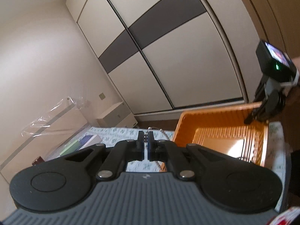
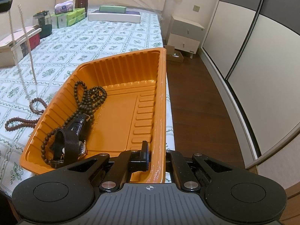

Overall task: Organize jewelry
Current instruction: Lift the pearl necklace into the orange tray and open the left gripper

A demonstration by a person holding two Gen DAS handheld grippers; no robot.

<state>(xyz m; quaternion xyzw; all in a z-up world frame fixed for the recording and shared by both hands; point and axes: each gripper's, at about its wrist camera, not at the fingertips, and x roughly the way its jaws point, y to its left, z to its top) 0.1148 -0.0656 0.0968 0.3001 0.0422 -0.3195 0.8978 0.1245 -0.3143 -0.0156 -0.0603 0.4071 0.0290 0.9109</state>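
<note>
Floral bedsheet (image 2: 97, 37); no writing I can read. Left gripper (image 1: 145, 140) pinches chain (image 2: 24, 43); right gripper (image 2: 156, 155) clamps tray (image 2: 120, 69) rim.

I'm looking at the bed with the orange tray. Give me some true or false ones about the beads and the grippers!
1. The right gripper is clamped on the rim of the orange tray. True.
2. The tray is empty. False: dark beads and a watch lie in it.
3. The left gripper is shut on a pale chain. True.
4. All the brown beads are inside the tray. False: one brown bead string lies on the bedsheet beside it.
5. The pale chain lies coiled in the tray. False: it hangs above the bed.
</note>
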